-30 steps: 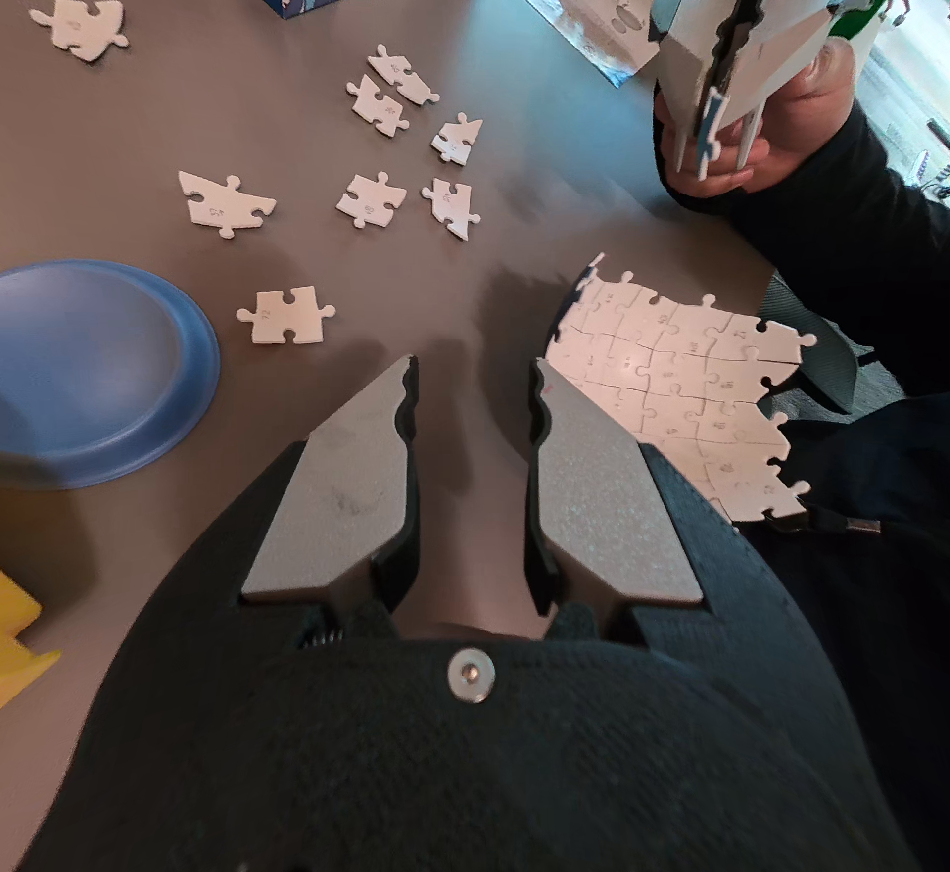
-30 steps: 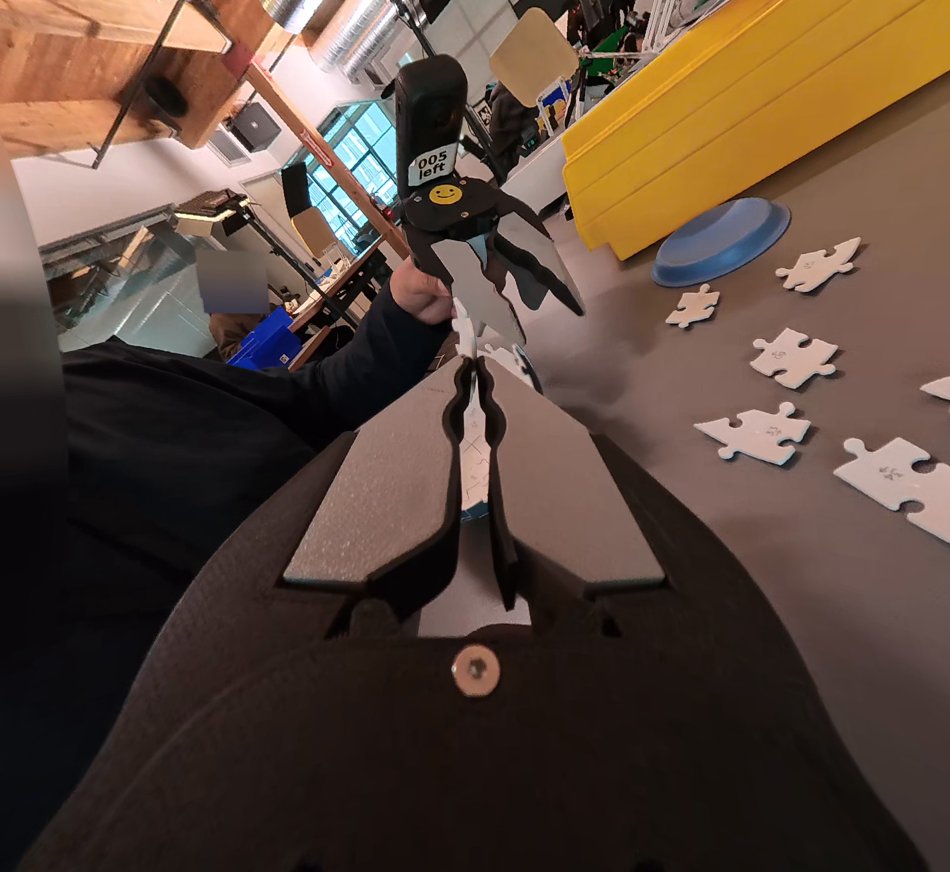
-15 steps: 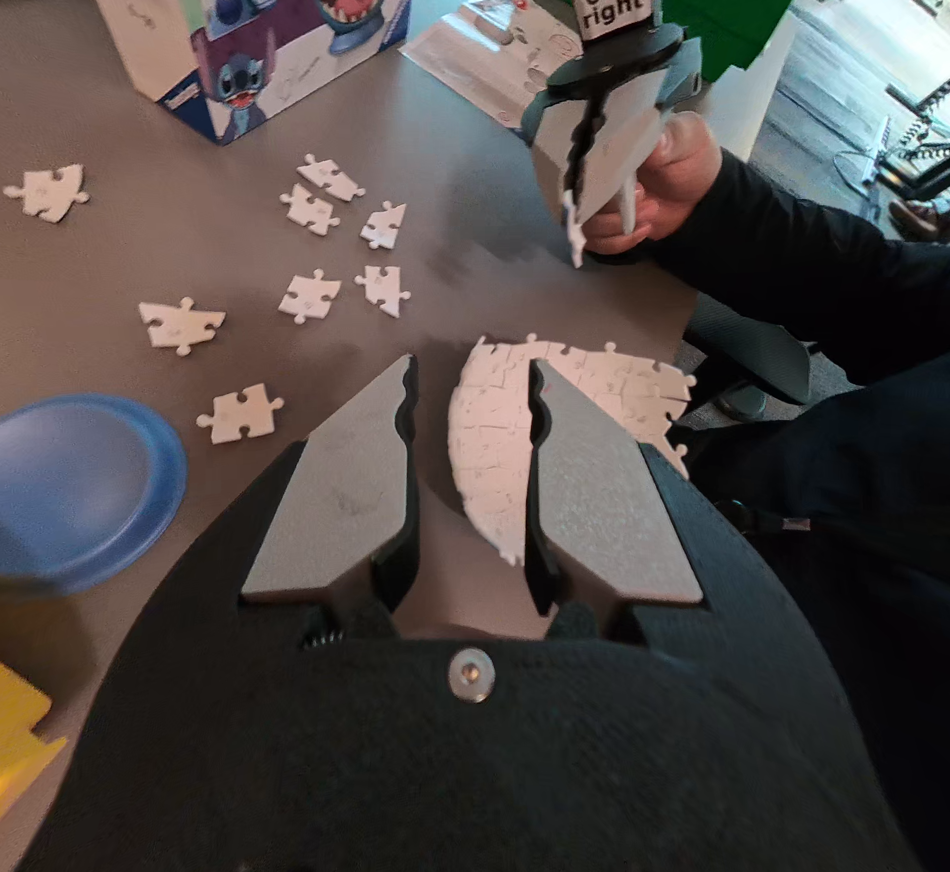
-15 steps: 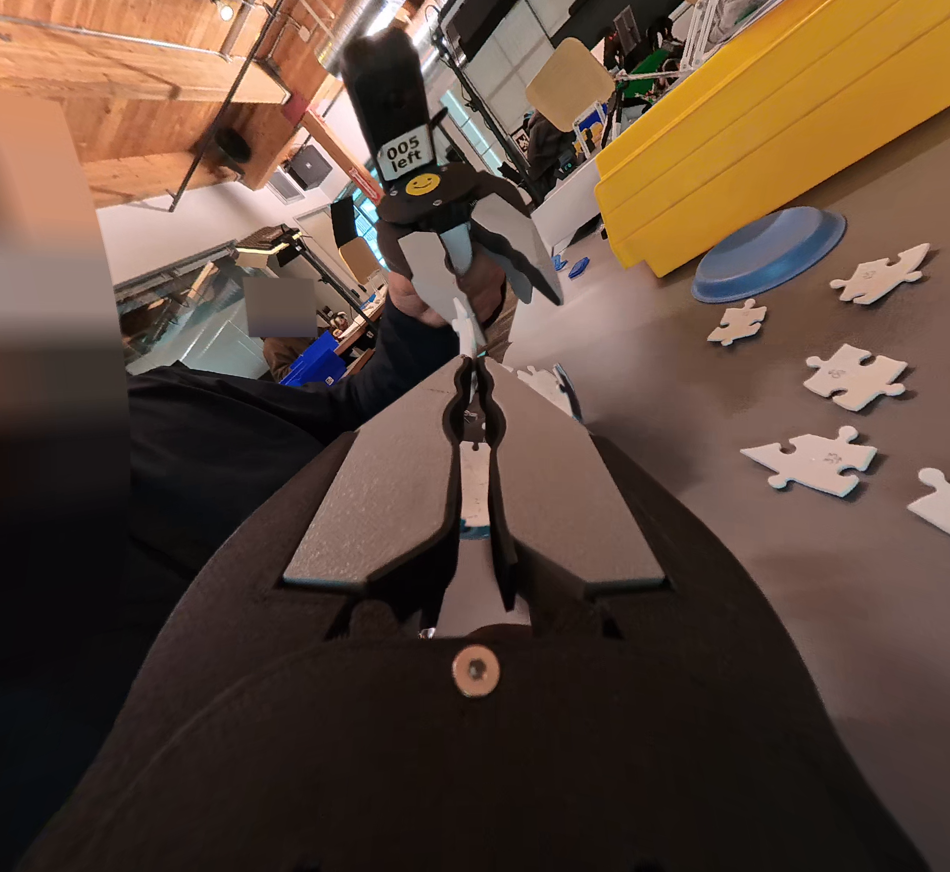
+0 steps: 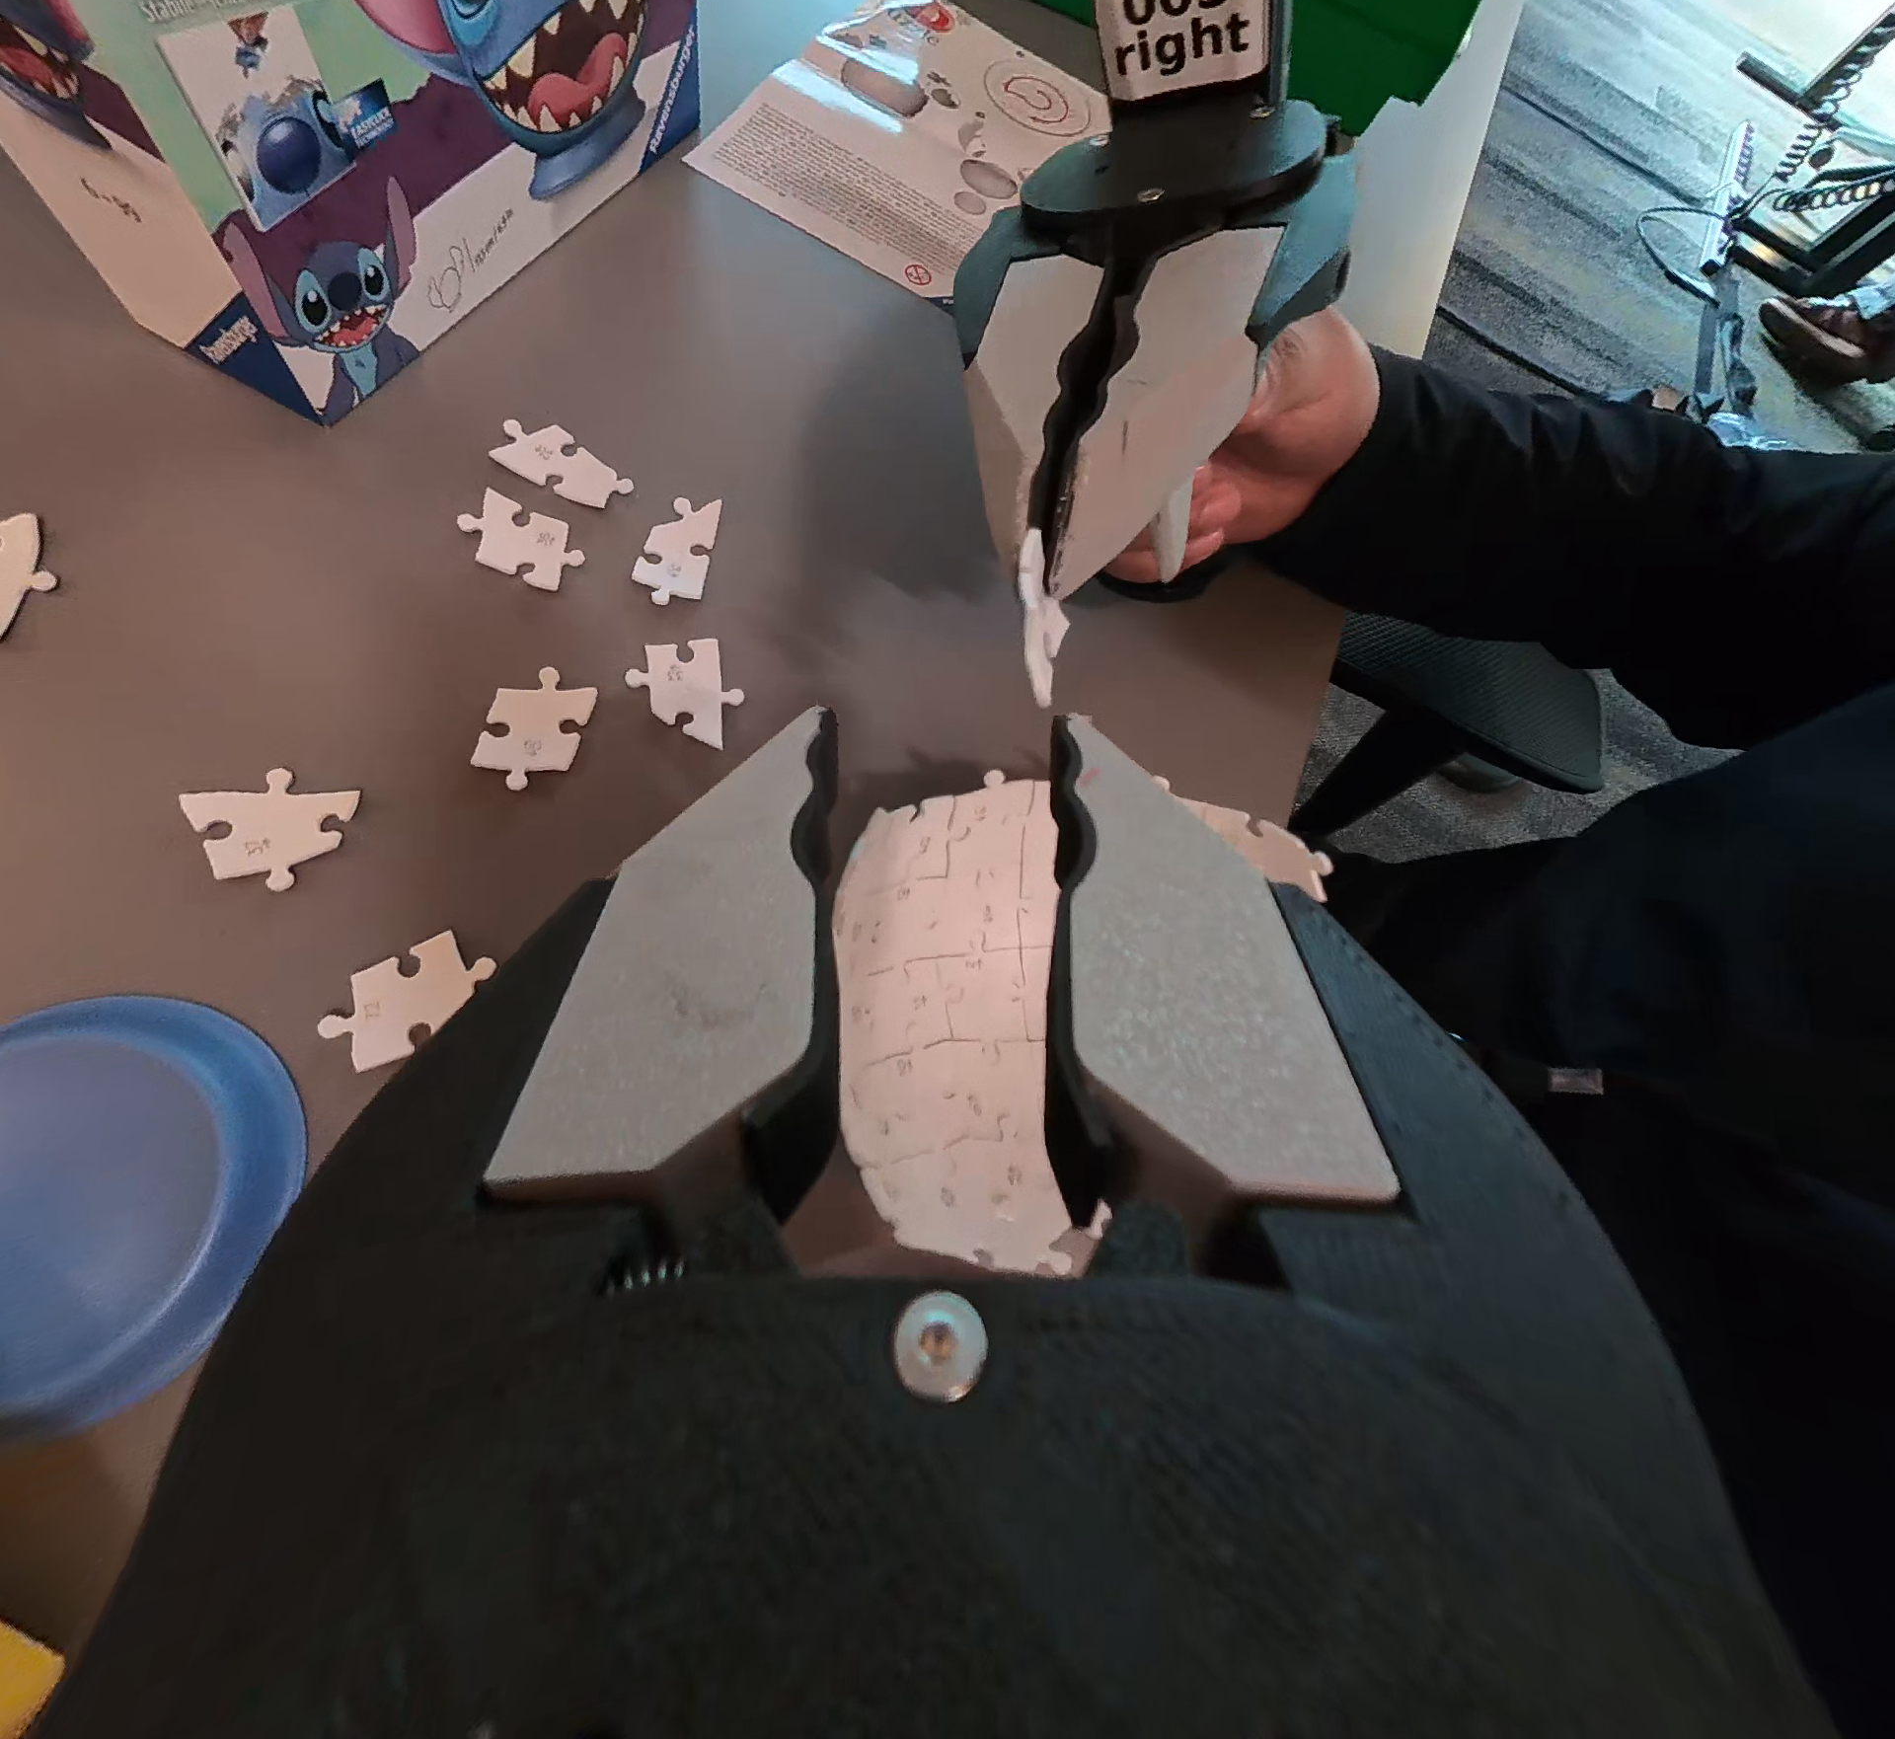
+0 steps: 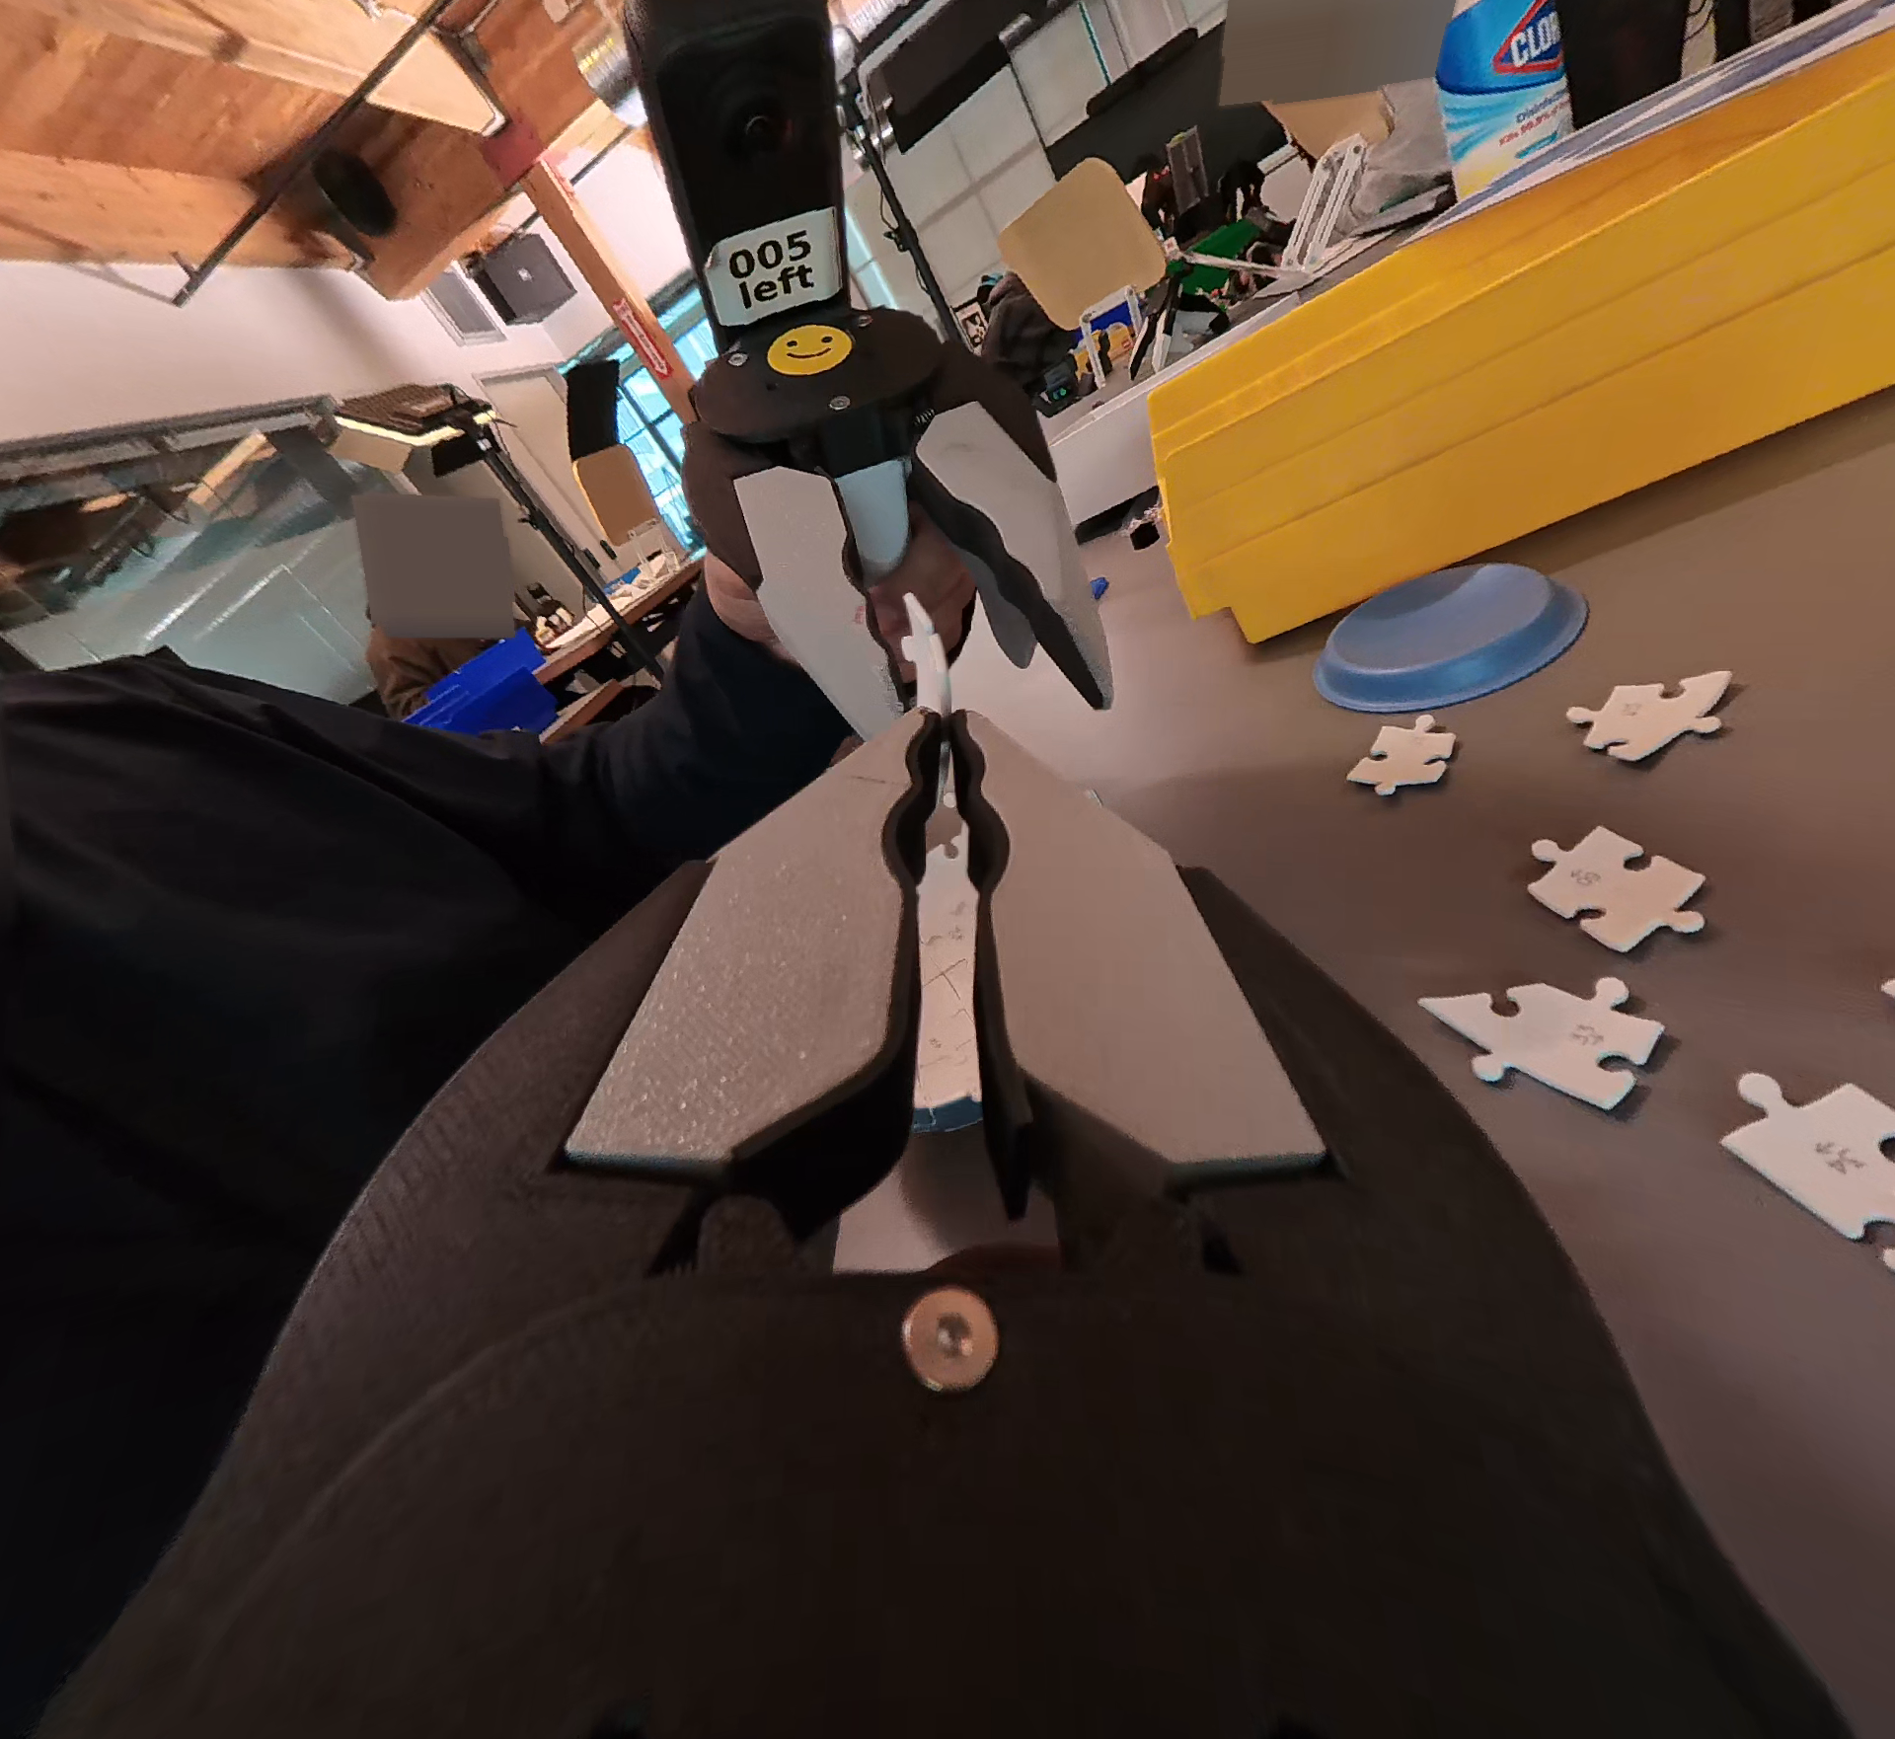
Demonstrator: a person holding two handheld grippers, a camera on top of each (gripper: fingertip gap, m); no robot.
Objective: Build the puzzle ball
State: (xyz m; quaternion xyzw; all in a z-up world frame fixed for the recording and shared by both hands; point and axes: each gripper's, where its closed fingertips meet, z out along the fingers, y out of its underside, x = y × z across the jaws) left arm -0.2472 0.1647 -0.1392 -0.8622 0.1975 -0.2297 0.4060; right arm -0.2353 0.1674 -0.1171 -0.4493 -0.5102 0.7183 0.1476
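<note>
Puzzle ball shell (image 5: 954, 1003), curved and part-built, sits between our wide left claw (image 5: 938, 726); just beyond it, our right claw (image 6: 941, 716) pinches one piece (image 6: 928, 654).

Matt white puzzle pieces (image 5: 528, 726) lie on a smooth, dull grey table (image 5: 851, 377).

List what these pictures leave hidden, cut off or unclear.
- Joined puzzle shell: in the left wrist view the left gripper covers both sides, so its outline and whether the open fingers touch it are unclear.
- Held piece: seen edge-on in the right wrist view, mostly hidden inside the right gripper.
- Blue dish: cut off by the left edge.
- Numbers on loose pieces: too small.
</note>
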